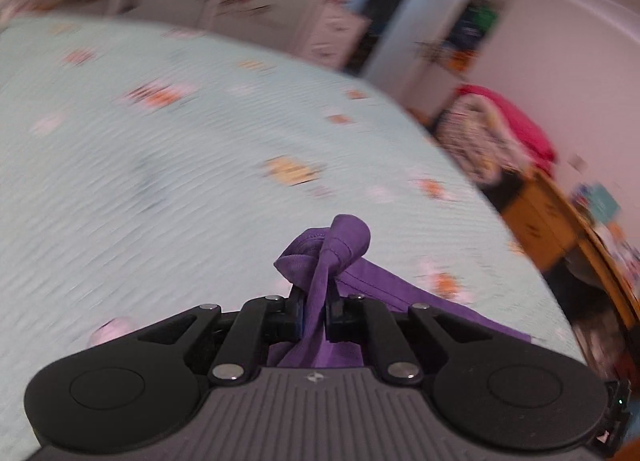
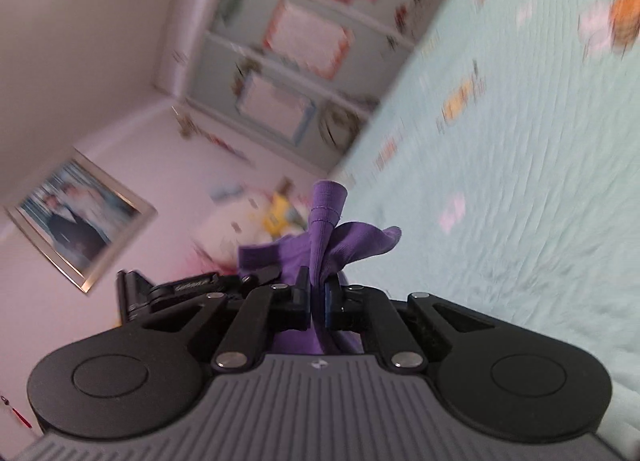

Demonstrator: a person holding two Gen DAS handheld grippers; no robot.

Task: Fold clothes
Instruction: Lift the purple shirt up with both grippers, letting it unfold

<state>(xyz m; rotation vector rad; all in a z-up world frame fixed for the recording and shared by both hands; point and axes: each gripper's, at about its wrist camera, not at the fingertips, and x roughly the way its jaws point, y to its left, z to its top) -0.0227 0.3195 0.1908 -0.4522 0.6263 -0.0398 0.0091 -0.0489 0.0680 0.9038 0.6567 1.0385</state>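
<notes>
Left gripper (image 1: 314, 311) and right gripper (image 2: 318, 301) each hold jaws clamped on bunched folds of a purple garment (image 1: 320, 257), lifted above a pale green patterned bedspread (image 1: 168, 165); surroundings blurred.

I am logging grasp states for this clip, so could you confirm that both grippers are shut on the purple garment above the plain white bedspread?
Not quite: the bedspread is not plain white but pale mint green with scattered orange and pink prints, as both wrist views show. The rest holds: the left gripper and the right gripper are each shut on the purple garment.
</notes>
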